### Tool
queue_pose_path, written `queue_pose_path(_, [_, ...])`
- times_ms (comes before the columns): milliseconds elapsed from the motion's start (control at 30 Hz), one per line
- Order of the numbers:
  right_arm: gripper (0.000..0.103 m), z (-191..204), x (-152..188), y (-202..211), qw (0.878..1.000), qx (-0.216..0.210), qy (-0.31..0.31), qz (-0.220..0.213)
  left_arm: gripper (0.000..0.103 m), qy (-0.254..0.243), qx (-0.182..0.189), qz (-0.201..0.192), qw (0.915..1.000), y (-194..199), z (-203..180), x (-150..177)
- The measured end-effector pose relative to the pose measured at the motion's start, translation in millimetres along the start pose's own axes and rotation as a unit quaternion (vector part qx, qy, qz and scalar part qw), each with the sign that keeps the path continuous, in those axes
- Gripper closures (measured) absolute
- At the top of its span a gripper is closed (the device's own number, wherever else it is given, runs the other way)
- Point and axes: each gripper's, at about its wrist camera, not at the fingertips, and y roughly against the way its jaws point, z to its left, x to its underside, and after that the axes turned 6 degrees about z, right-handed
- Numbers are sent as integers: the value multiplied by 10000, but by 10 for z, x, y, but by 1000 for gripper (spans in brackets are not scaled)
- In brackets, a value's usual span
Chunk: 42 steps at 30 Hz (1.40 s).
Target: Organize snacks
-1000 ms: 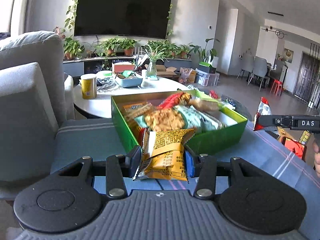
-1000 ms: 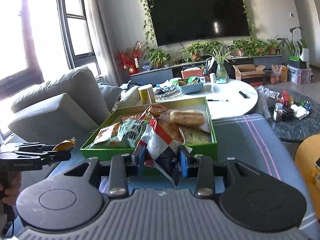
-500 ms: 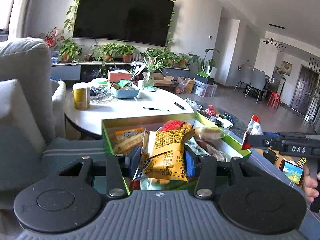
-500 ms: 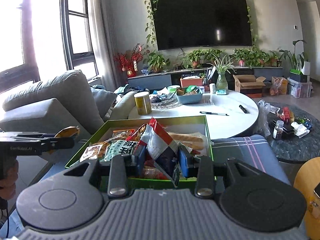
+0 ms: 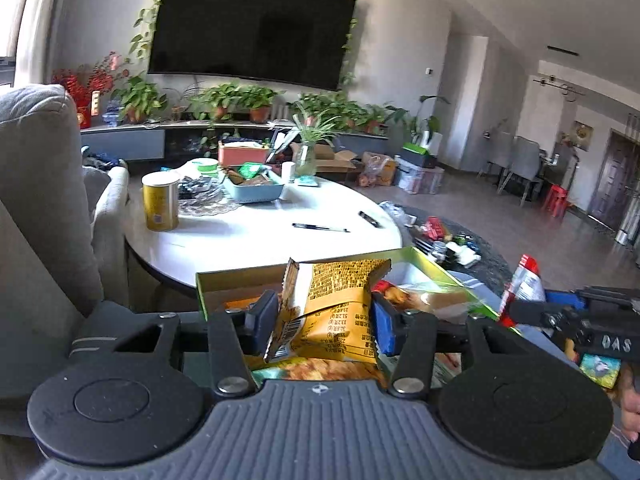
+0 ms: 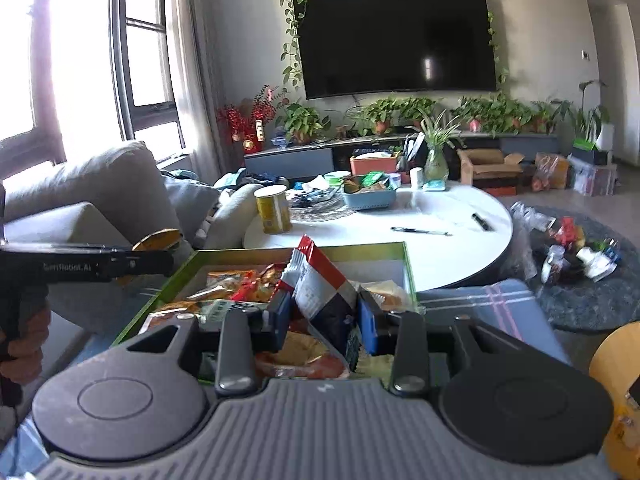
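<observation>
Two packets are in the air above the green box [image 6: 407, 264], which already holds a good heap of snacks (bread in clear wrap, orange and red bags, more that I cannot name), so most of the sorting looks done.

Between the jaws of the left gripper [image 5: 322, 320] sits the yellow packet [image 5: 340, 304], directly over the near end of the box. Those jaws are opening: the packet is between them, but its left edge stands off the pad, so I judge it is being let go to drop in.

Over the middle of the box, the right gripper [image 6: 324, 316] has its jaws clenched on the red-and-white packet [image 6: 320, 292], which stands tilted between the pads and has not been released.

What is left, as far as can be seen: both packets must land in the box. A few loose wrappers lie on the round rug [image 6: 580, 304] beyond the white counter [image 6: 440, 248]; whether they belong to the job I cannot tell.
</observation>
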Motion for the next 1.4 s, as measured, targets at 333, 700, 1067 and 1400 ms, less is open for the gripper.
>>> queue_pose_path(333, [0,29,115,54,9991,396,120,-59,18,356,-444,173,9982,-24,36,-6])
queue_pose_path(700, [0,30,-6,410,9997,204,-159,-51,18,812,-636,316,9942,228,-26,4])
queue_pose_path(1067, [0,253,-58,917,9997,217,-49,47,18,682,-1504,292,9858,951,-446,204])
queue_pose_path(1400, [0,430,110,1275,9994,278,78,168,17,520,-1754,59,9831,1578,-867,499])
